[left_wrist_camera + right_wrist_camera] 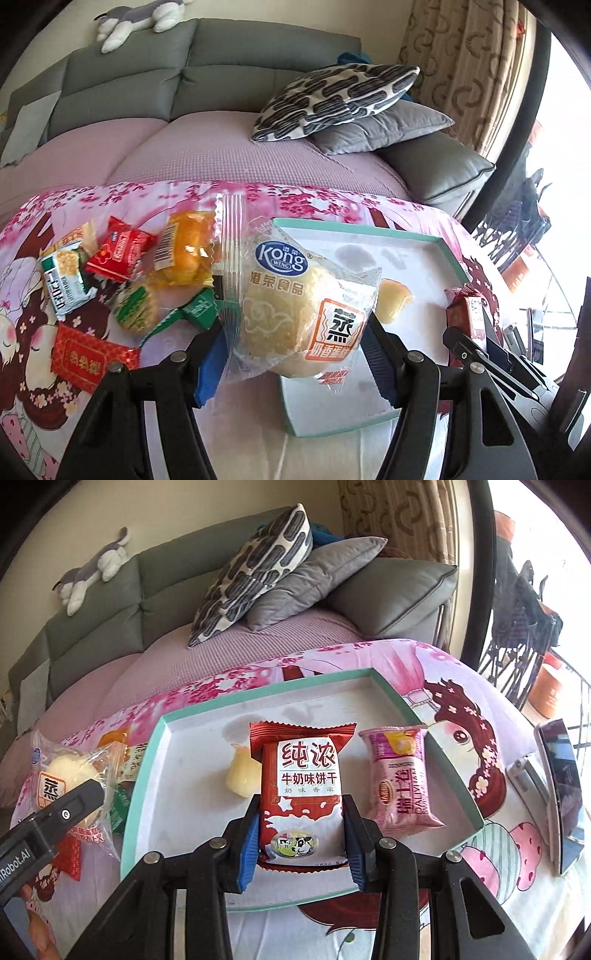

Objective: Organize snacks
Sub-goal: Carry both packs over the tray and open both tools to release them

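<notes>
The left tool (pixel 295 354) grips a bagged bun (pixel 295 306), the right tool (pixel 301 843) a red biscuit pack (pixel 303 794), both above the tray (pixel 147 760).

Pink cartoon cloth (pixel 436 686) carries teal-rimmed tray (pixel 147 775), loose snack packets (pixel 122 254), phone (pixel 561 797)
</notes>
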